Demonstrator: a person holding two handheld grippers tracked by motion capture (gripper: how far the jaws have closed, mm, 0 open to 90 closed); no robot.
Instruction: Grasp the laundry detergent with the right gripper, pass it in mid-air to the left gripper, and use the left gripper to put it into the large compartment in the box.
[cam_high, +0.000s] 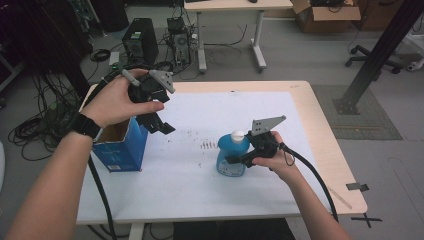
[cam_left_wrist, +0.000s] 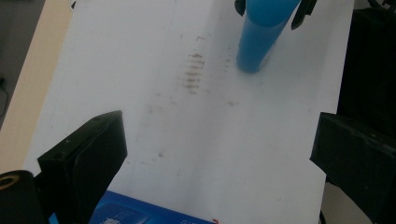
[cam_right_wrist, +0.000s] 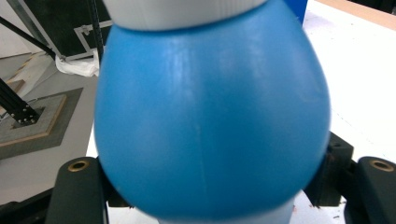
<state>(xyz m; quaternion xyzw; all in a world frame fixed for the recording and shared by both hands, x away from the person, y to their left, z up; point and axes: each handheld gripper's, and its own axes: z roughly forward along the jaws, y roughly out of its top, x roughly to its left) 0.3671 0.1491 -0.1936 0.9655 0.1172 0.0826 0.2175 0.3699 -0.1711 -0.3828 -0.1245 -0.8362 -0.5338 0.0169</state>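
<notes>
Although the blue bottle (cam_high: 231, 156) looks squat and steady where it stands upright on the white sheet of the tabletop (cam_high: 210, 200), nearer the right edge than the left and toward the near edge, it is judged to be a smooth, glossy plastic thing whose rounded shoulder can slide out of a pinch. Its fill cannot be told, so its weight is best treated as uncertain, moderate if liquid is inside. The wall is likely thin enough to yield under hard pressure, though breakage is not expected. The right tongs (cam_high: 239, 159) are set level around the bottle's body, one jaw on each flank, and in the right gripper view the bulging body (cam_right_wrist: 210, 126) is seen wedged between the jaws with the white cap (cam_right_wrist: 182, 11) above; the jaws are taken to be pressed against it. A hold lower on the straighter part of the body, below the widest bulge, is judged safer than one on the curve. The left tongs (cam_high: 159, 125) are held released in the air above the open blue carton (cam_high: 122, 145) near the left edge, nothing being between the jaws, as the left gripper view shows over the carton's corner (cam_left_wrist: 140, 215).
</notes>
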